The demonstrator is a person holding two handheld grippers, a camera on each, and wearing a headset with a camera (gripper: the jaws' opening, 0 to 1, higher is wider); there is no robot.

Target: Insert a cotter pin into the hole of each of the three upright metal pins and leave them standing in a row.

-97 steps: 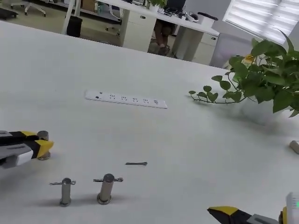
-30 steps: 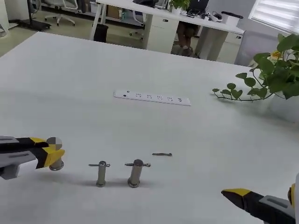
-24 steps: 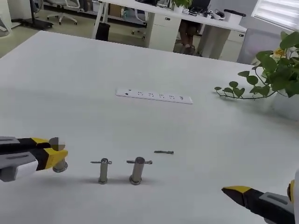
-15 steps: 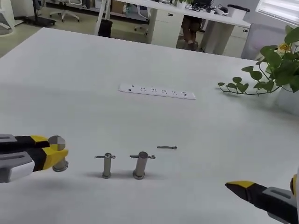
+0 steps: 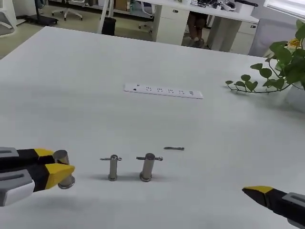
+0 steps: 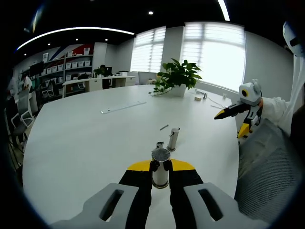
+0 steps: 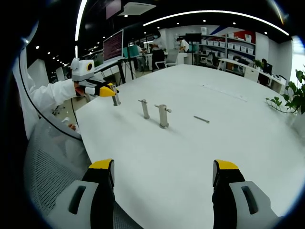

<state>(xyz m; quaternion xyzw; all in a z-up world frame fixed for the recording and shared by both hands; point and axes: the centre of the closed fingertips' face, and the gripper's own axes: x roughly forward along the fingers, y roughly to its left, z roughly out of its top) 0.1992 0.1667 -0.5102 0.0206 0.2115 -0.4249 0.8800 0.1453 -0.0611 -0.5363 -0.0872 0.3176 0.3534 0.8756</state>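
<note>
Fingers [image 6: 139,177] of the left gripper [image 5: 55,164] are clamped on the leftmost metal pin [image 6: 160,168]. It is upright, with its base apparently on the white table [image 5: 214,124]. No cotter shows through its head. Judgement: the hold steadies it against tipping during insertion.

On the right gripper [image 7: 164,172] the jaws stand wide apart and empty, low at the near right, free to fetch.

Beside the held one, in line, stand the middle pin [image 5: 113,167] and the right pin [image 5: 147,167], each with a cotter across its head. Just beyond them the loose cotter pin [image 5: 174,149] lies flat, the likely next pickup.

Further back, well apart, sit the power strip [image 5: 163,90] and the potted plant [image 5: 281,67].
</note>
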